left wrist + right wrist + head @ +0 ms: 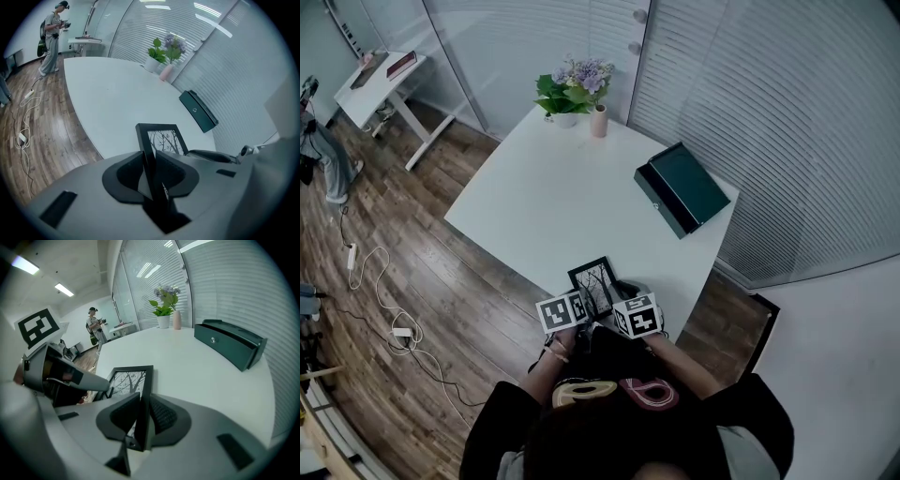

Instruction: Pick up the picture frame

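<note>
A white table [553, 197] bears a potted plant [565, 94], a pink vase [599, 121], a dark green box [682, 188] and, at its near edge, a picture frame [592, 284].

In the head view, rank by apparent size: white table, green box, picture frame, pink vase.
white table
green box
picture frame
pink vase
The vase stands farthest away, so last place is less sure.

On the white bench [534, 202] I see a dark green case [682, 187] near the right edge. A potted plant [567, 92] stands just beside a pink vase [598, 122] at the far corner. Cables [384, 309] trail across the wood floor [478, 309], and a person [50, 37] stands near a smaller desk [380, 84].
</note>
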{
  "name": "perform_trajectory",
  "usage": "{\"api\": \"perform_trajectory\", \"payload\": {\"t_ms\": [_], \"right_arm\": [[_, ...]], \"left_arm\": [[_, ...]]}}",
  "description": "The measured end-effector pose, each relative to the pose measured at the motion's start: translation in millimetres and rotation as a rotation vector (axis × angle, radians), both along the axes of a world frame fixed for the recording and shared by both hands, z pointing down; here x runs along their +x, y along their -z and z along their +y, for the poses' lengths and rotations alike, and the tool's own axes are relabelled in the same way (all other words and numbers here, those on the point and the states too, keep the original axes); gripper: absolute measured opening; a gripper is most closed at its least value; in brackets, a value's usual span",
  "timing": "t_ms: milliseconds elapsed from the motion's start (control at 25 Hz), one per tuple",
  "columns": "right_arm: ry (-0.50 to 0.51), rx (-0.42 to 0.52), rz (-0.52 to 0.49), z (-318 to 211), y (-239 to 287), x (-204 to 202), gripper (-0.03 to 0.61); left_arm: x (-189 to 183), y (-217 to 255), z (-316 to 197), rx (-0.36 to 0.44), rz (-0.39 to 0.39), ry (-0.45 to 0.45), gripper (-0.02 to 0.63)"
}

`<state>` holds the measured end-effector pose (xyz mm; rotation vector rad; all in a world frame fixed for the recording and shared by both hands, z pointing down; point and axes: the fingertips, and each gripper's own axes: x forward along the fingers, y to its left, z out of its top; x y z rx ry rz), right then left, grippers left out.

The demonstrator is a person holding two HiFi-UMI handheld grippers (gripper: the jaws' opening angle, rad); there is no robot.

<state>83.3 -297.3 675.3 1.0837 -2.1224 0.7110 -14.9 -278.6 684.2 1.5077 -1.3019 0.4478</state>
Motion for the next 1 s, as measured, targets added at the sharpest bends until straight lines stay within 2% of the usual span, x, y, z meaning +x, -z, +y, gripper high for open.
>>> {"api": "perform_trajectory", "payload": {"t_ms": [560, 1000], "right_arm": [[0.015, 0.02, 0.016, 6, 6, -7, 0.072], [-0.042, 0.038, -0.01, 7, 20, -15, 0.072]], "left_arm": [[-6, 5, 7, 0.029, 0.007, 0.015, 0.091], [-15, 25, 2, 0.111, -0.039, -0.052, 0.091]]}}
